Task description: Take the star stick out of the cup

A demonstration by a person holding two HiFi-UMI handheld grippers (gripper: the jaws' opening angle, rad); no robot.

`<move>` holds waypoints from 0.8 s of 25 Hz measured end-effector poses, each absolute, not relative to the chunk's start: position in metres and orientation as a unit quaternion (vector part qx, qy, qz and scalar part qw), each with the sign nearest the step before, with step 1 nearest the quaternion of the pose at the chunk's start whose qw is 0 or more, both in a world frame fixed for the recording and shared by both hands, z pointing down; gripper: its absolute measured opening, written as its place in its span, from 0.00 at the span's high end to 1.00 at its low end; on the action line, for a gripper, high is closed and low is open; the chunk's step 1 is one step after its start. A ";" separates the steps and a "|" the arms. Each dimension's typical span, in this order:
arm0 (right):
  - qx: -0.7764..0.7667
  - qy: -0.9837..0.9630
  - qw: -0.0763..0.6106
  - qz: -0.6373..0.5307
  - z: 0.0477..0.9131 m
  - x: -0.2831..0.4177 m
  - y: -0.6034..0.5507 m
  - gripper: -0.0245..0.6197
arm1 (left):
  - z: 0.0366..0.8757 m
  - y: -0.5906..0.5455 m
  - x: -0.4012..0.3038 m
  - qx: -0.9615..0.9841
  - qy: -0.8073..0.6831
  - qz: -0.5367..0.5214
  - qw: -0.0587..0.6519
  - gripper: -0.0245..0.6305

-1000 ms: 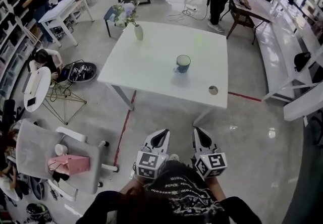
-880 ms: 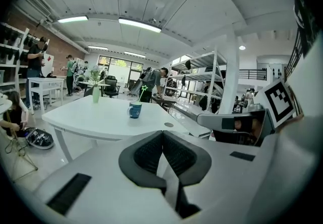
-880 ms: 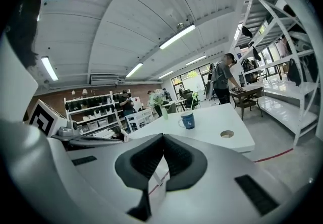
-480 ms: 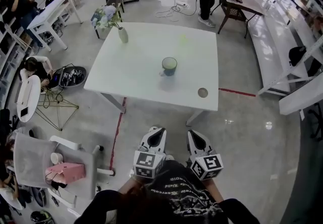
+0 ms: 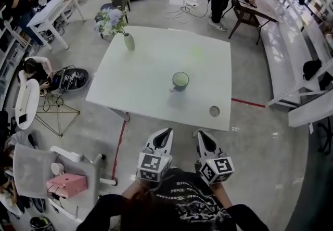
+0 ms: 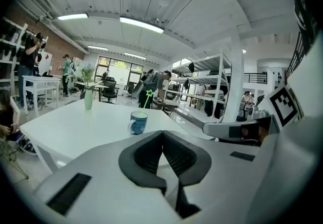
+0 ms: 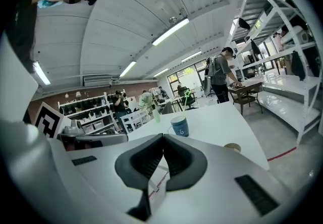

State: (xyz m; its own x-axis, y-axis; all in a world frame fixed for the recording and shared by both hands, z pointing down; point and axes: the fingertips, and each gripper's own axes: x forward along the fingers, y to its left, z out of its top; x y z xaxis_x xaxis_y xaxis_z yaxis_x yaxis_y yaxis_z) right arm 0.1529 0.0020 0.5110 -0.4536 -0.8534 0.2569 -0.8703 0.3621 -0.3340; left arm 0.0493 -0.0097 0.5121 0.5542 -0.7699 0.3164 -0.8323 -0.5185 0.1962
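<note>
A dark blue cup (image 5: 180, 80) stands right of the middle of the white table (image 5: 136, 81). A thin green star stick (image 6: 147, 94) rises out of it at a slant; the star (image 7: 188, 95) shows above the cup (image 7: 179, 126) in the right gripper view. In the head view the stick is only a faint green blur. My left gripper (image 5: 166, 132) and right gripper (image 5: 200, 133) hang side by side just short of the table's near edge, well away from the cup (image 6: 138, 122). Both point at the table with jaws shut on nothing.
A vase of flowers (image 5: 128, 41) stands at the table's far left corner. A small round disc (image 5: 214, 111) lies near its front right corner. A red tape line (image 5: 121, 141) runs along the floor. A chair with a pink bag (image 5: 66, 183) is at my left, and people stand around the room.
The table has drawn nearer in the head view, and both grippers have come up close to its near edge. Their jaws stay shut.
</note>
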 end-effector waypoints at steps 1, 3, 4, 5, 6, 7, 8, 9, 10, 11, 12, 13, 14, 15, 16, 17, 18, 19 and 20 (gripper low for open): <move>0.522 -0.826 0.018 0.214 0.510 0.150 -0.013 0.95 | 0.512 -0.024 0.046 0.866 -0.464 0.093 0.163 0.93; 0.522 -0.826 0.016 0.211 0.510 0.145 -0.042 0.95 | 0.512 -0.052 0.040 0.866 -0.466 0.089 0.159 0.93; 0.524 -0.825 0.014 0.211 0.509 0.142 -0.057 0.95 | 0.511 -0.066 0.037 0.866 -0.466 0.087 0.158 0.93; 0.526 -0.824 0.013 0.210 0.508 0.140 -0.071 0.95 | 0.511 -0.080 0.032 0.866 -0.467 0.084 0.157 0.93; 0.529 -0.823 0.011 0.209 0.507 0.136 -0.086 0.95 | 0.510 -0.093 0.027 0.866 -0.467 0.082 0.156 0.93; 0.532 -0.821 0.009 0.207 0.506 0.133 -0.100 0.95 | 0.510 -0.107 0.020 0.866 -0.468 0.081 0.155 0.93; 0.536 -0.819 0.007 0.206 0.504 0.129 -0.114 0.95 | 0.510 -0.120 0.014 0.866 -0.468 0.080 0.155 0.93; 0.542 -0.815 0.005 0.204 0.502 0.127 -0.129 0.95 | 0.509 -0.133 0.008 0.867 -0.467 0.079 0.155 0.93; 0.548 -0.812 0.004 0.204 0.501 0.125 -0.143 0.95 | 0.508 -0.147 0.002 0.868 -0.466 0.078 0.155 0.93; 0.554 -0.807 0.002 0.204 0.500 0.124 -0.157 0.95 | 0.508 -0.160 -0.002 0.869 -0.464 0.076 0.154 0.93; 0.560 -0.803 0.000 0.204 0.500 0.124 -0.171 0.95 | 0.507 -0.172 -0.005 0.871 -0.461 0.075 0.152 0.93; 0.565 -0.799 -0.001 0.205 0.500 0.123 -0.182 0.95 | 0.507 -0.182 -0.007 0.873 -0.458 0.075 0.151 0.93; 0.570 -0.796 -0.003 0.205 0.500 0.123 -0.192 0.95 | 0.507 -0.191 -0.009 0.875 -0.454 0.075 0.149 0.93; 0.574 -0.793 -0.003 0.203 0.500 0.122 -0.201 0.95 | 0.508 -0.199 -0.011 0.878 -0.450 0.075 0.146 0.93; 0.577 -0.792 -0.004 0.201 0.499 0.122 -0.209 0.95 | 0.509 -0.207 -0.012 0.879 -0.448 0.076 0.144 0.93; 0.579 -0.791 -0.004 0.198 0.497 0.122 -0.217 0.95 | 0.509 -0.214 -0.013 0.880 -0.447 0.077 0.143 0.93; 0.581 -0.790 -0.004 0.196 0.495 0.124 -0.225 0.95 | 0.509 -0.220 -0.012 0.880 -0.446 0.078 0.142 0.93; 0.583 -0.788 -0.003 0.196 0.493 0.127 -0.231 0.95 | 0.508 -0.224 -0.011 0.880 -0.446 0.079 0.143 0.93; 0.585 -0.787 -0.003 0.196 0.491 0.131 -0.237 0.95 | 0.507 -0.227 -0.010 0.879 -0.448 0.079 0.145 0.93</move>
State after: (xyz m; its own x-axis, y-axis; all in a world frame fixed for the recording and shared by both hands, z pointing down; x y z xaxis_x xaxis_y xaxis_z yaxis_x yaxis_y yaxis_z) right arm 0.1315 -0.2371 0.4908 -0.3157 -0.9218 0.2251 -0.9197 0.2389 -0.3117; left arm -0.0099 -0.2268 0.5066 0.5868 -0.7638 0.2687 -0.8096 -0.5575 0.1834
